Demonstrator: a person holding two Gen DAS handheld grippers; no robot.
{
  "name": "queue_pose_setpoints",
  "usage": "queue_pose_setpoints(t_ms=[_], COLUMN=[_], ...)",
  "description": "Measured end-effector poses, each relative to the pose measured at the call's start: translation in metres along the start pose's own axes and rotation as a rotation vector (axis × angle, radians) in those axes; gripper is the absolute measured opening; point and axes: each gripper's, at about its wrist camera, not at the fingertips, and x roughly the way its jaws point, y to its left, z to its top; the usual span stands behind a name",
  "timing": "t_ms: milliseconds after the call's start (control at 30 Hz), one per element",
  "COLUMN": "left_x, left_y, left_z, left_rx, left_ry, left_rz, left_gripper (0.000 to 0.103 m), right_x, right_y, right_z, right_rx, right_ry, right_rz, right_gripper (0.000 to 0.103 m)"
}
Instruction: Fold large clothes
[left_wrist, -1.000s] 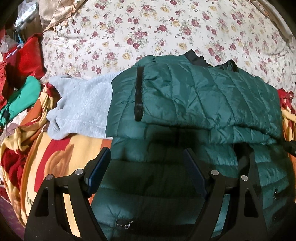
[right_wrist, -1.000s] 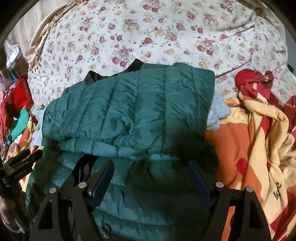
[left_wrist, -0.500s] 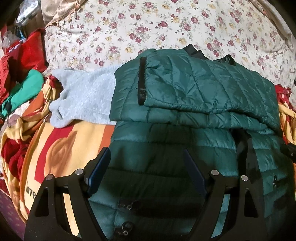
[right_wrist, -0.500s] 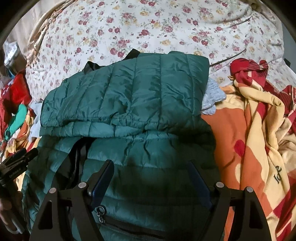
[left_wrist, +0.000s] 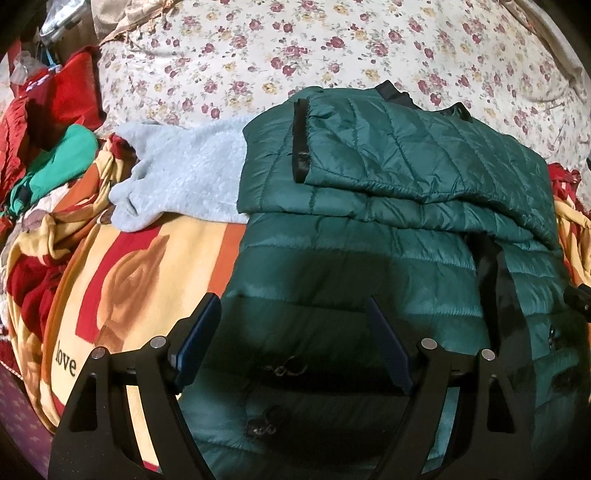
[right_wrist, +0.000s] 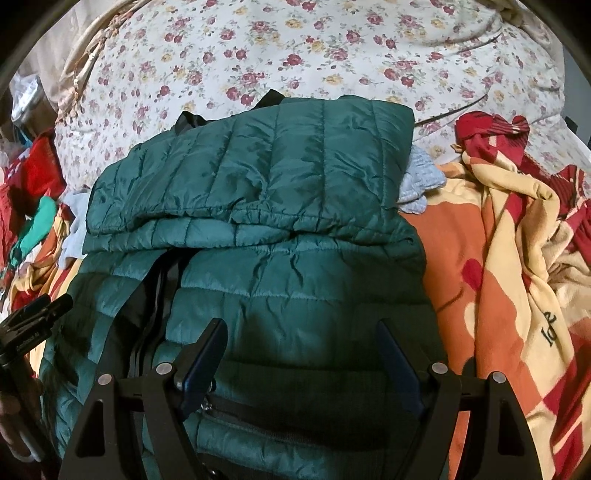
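A green quilted puffer jacket (left_wrist: 369, 236) (right_wrist: 280, 229) lies on a bed, partly on the floral bedsheet (left_wrist: 332, 48) (right_wrist: 295, 51) and partly on an orange, red and cream blanket (left_wrist: 122, 280) (right_wrist: 509, 280) printed with the word "love". No boxes or baskets show in either view — only loose cloth.

The jacket's far part is folded: a sleeve with a black cuff band (left_wrist: 300, 140) is laid across the chest, and a second quilted layer sits doubled over the body, its elastic hem forming a ridge across the width. The black collar (left_wrist: 395, 92) (right_wrist: 269, 99) peeks out at the far edge. A dark zipper line (right_wrist: 155, 295) runs down the front, with a pocket zip near the right tool. The near part of the body lies flat and unfolded.

A grey knit garment (left_wrist: 184, 173) lies beside the jacket and runs under its far half; its pale corner shows on the other side (right_wrist: 417, 184). Red and green clothes (left_wrist: 55, 147) are heaped at the bed's left edge.

The left tool (left_wrist: 293, 339) hovers over the near left part of the jacket, fingers spread wide and holding nothing. The right tool (right_wrist: 301, 350) is likewise spread — empty, above the near right part. The floral sheet beyond the collar lies bare; the blanket flanks both sides.
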Motion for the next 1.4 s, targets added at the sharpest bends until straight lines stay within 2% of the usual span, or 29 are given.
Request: queue_pose_setpoints(t_ms=[400,1233,1400], left_x=[-0.008,-0.037,-0.041], left_y=[0.014,0.050,0.060], left_z=[-0.023,-0.074,-0.082], left_rx=[-0.002,-0.017,-0.032], left_ry=[0.026,0.081,0.108], left_rz=[0.003,-0.023,-0.078], left_gripper=[0.081,0.081,0.081], right_x=[-0.011,-0.035,-0.038], right_y=[-0.009,0.001,0.001], right_z=[-0.023,-0.067,-0.073], right_rx=[-0.007,0.011,0.019], right_ry=[0.034,0.079,0.086], right_rz=[-0.029,0.000,0.000], right_gripper=[0.081,0.082,0.082])
